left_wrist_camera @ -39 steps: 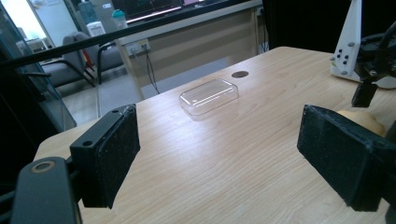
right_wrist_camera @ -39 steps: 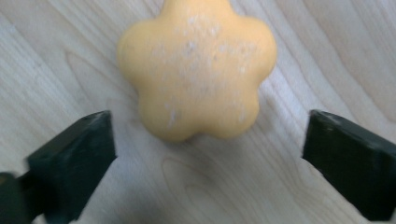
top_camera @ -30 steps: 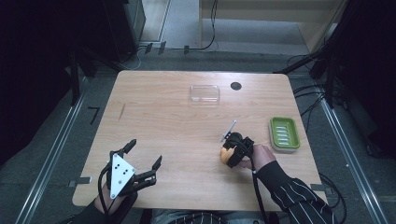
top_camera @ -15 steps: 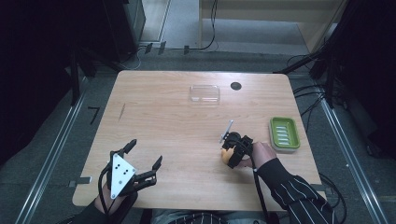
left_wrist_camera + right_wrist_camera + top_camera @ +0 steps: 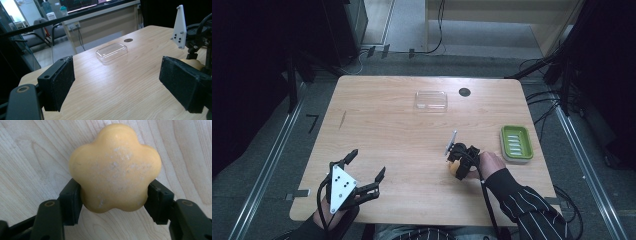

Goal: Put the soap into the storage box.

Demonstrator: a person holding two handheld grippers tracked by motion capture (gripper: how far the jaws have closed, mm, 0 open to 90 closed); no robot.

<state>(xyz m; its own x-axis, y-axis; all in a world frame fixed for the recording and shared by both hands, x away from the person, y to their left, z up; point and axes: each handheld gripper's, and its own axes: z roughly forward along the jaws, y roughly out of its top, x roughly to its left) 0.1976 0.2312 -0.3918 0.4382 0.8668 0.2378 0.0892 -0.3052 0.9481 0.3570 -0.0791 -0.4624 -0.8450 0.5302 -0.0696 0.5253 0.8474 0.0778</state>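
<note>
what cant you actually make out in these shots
- Flower-shaped yellow soap: in the high view the right tongs and hand cover most of it.
- Soap's underside: right gripper view, hidden against the table.
- Green dish: high view, too small to tell what its ridges are.
- Clear lid: left gripper view, whether anything lies under it is unclear.
- Left tongs: open, their hand cut off by the bottom edge.

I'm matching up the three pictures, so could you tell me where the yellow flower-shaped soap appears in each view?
High view: the soap is right of centre, under the right gripper.
Left gripper view: a pale yellow sliver at the right edge, behind the right jaw.
Right gripper view: centre, clamped between both jaws.
Shared landmark: the wooden table.
</note>
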